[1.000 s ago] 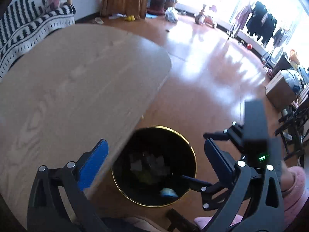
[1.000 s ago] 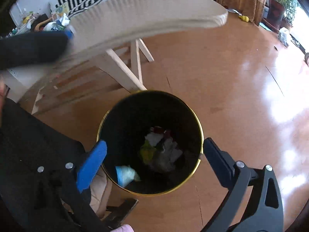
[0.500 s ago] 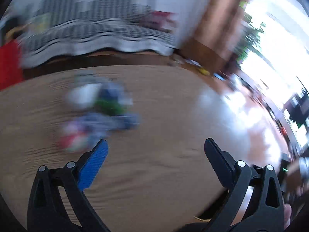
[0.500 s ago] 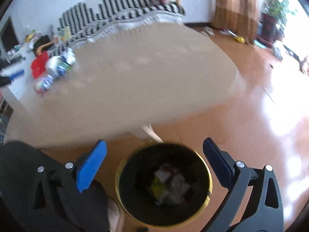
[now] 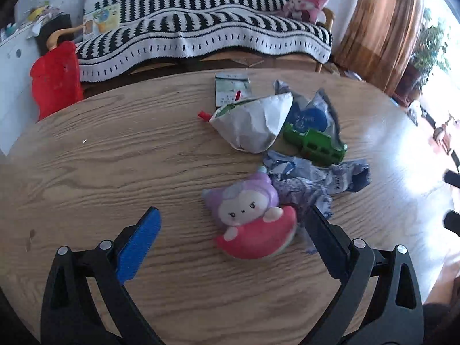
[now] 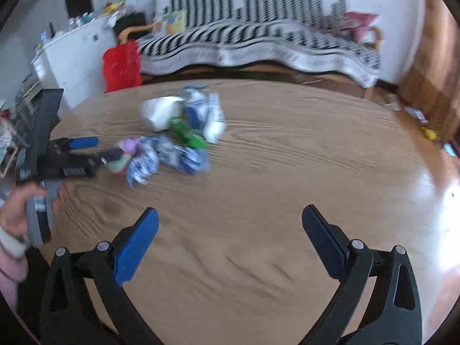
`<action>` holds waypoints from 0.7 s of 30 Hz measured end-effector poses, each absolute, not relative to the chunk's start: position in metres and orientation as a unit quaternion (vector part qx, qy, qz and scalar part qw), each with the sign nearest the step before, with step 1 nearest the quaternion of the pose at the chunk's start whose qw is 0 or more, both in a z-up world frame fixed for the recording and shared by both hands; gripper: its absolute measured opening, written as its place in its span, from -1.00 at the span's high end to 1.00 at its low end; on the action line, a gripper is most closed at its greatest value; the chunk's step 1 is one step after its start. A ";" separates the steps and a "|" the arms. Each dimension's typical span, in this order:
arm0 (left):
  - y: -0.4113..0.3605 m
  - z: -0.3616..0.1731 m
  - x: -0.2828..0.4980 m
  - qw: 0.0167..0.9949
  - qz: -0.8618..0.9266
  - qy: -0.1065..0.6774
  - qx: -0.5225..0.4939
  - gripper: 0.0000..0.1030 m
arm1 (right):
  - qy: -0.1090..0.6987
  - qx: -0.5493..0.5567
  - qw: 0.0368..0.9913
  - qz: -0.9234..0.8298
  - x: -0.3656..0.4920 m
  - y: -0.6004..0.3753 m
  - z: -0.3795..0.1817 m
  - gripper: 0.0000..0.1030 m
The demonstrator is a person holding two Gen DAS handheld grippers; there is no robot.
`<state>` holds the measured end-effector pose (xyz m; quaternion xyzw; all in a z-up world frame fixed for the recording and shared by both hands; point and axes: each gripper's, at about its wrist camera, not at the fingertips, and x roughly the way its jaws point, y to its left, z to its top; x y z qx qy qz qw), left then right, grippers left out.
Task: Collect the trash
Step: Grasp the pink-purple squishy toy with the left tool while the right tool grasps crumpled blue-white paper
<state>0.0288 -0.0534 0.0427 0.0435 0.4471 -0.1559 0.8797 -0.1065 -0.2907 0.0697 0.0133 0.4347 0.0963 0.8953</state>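
Note:
A pile of trash lies on the round wooden table (image 5: 86, 172): a crumpled white bag (image 5: 253, 123), a blue wrapper (image 5: 307, 118), a crumpled blue-and-white wrapper (image 5: 316, 175) and a flat packet (image 5: 231, 89). A green plastic toy (image 5: 314, 142) and a purple-and-pink plush (image 5: 250, 215) lie among them. My left gripper (image 5: 232, 214) is open, its fingers either side of the plush and not touching it. My right gripper (image 6: 230, 214) is open over bare table, well right of the blurred pile (image 6: 184, 132). In the right wrist view the left gripper (image 6: 100, 148) reaches the plush (image 6: 123, 158).
A striped sofa (image 5: 201, 34) runs behind the table, with a red bag (image 5: 56, 77) at its left end. A white cabinet (image 6: 74, 57) stands far left. A hand (image 6: 17, 210) holds the left gripper. Sunlit floor lies to the right.
Both grippers have swung up from the black bin beside the table to the tabletop. The bin has left both views, and the trash pile now lies in front of the left gripper.

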 end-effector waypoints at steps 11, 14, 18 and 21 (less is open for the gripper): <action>-0.076 0.015 0.050 0.863 -0.174 0.470 0.061 -0.87 | 0.469 -0.025 0.877 0.107 -0.008 -0.222 0.007 -0.53; -0.070 0.016 0.053 0.861 -0.182 0.473 0.039 -0.71 | 0.460 -0.030 0.880 0.116 -0.006 -0.217 0.007 0.11; -0.065 0.020 0.053 0.858 -0.197 0.474 0.022 -0.24 | 0.453 -0.028 0.879 0.148 -0.013 -0.209 0.009 0.32; -0.059 0.027 0.052 0.858 -0.206 0.470 -0.002 -0.17 | 0.454 -0.022 0.876 0.158 -0.019 -0.206 0.011 0.34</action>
